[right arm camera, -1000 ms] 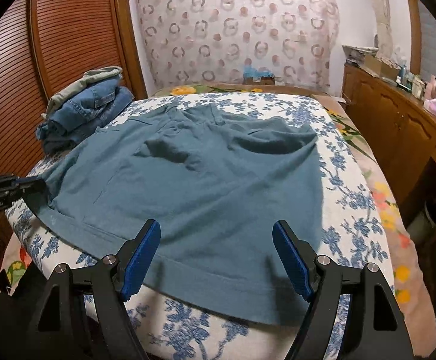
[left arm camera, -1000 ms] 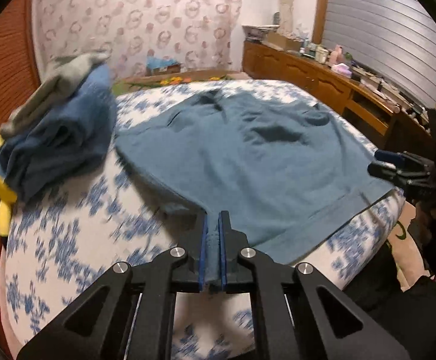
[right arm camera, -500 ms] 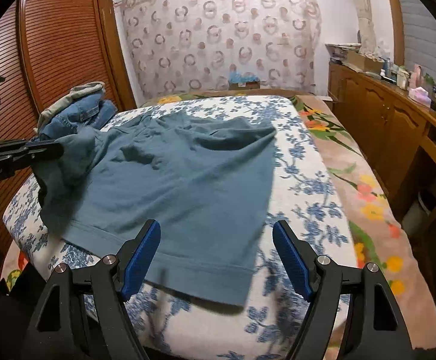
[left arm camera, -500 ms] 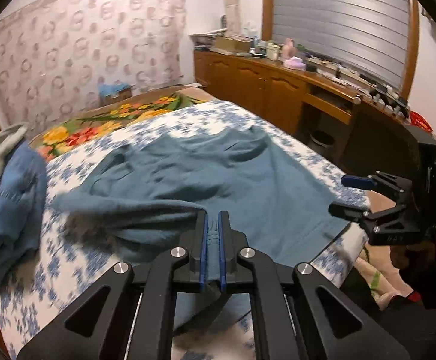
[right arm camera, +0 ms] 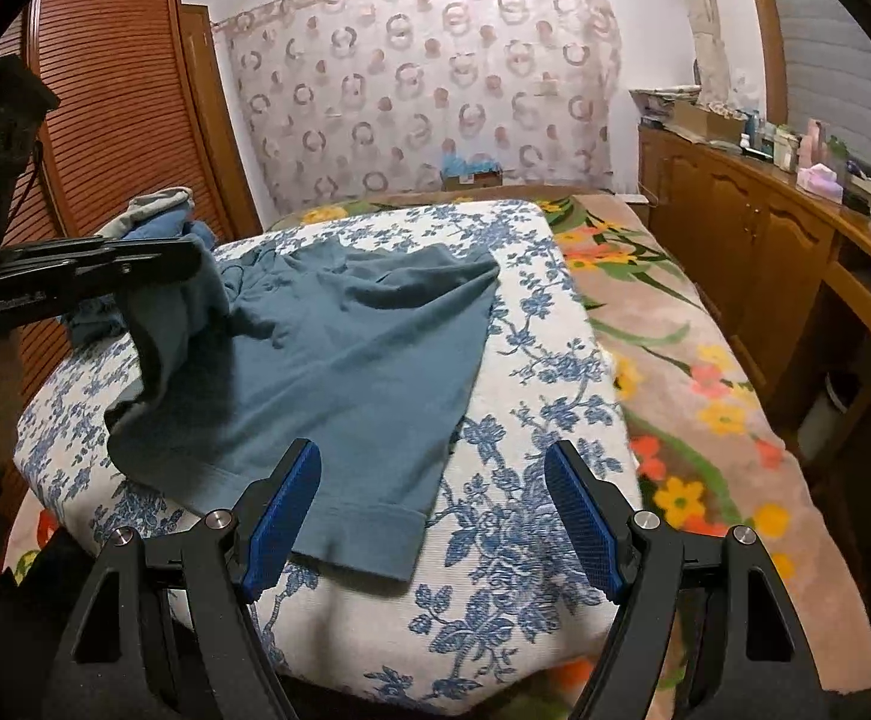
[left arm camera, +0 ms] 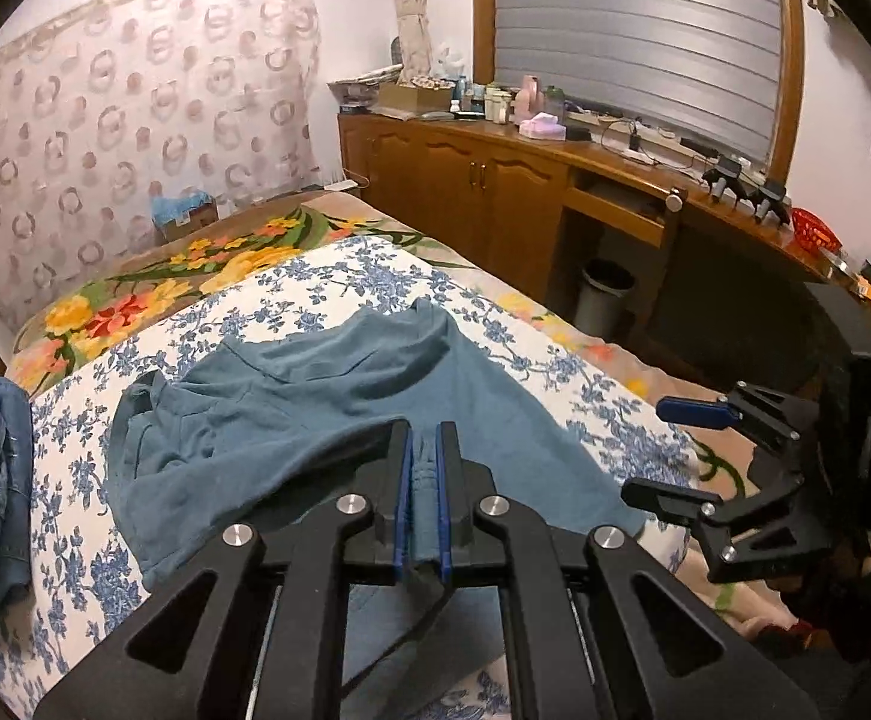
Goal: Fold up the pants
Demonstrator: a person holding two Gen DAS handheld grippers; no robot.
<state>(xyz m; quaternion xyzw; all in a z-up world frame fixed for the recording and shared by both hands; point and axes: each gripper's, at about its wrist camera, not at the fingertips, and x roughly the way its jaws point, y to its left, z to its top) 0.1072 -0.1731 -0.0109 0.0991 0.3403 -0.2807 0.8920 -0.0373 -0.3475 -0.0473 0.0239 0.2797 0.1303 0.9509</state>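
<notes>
Left wrist view: left gripper (left arm camera: 422,498) was clamped on the teal pants (left arm camera: 315,402) at frame centre, lifting one leg to fold it over; at right, right gripper (right arm camera: 432,516) stood apart, empty.

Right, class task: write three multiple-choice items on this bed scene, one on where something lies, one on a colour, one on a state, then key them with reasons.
1. Where does the pile of denim clothes lie?
A. on the bed, by the slatted wardrobe
B. on the wooden counter
C. in the waste bin

2. What colour are the pants being folded?
A. red
B. blue-green
C. white

3. How does the left hand-held gripper stand?
A. wide open, nothing in it
B. out of sight
C. shut on the pants' fabric

Key: 1 A, the pile sits at the bed's wardrobe-side edge; 2 B, the cloth is teal; 3 C, fabric is pinched between its blue pads.
</notes>
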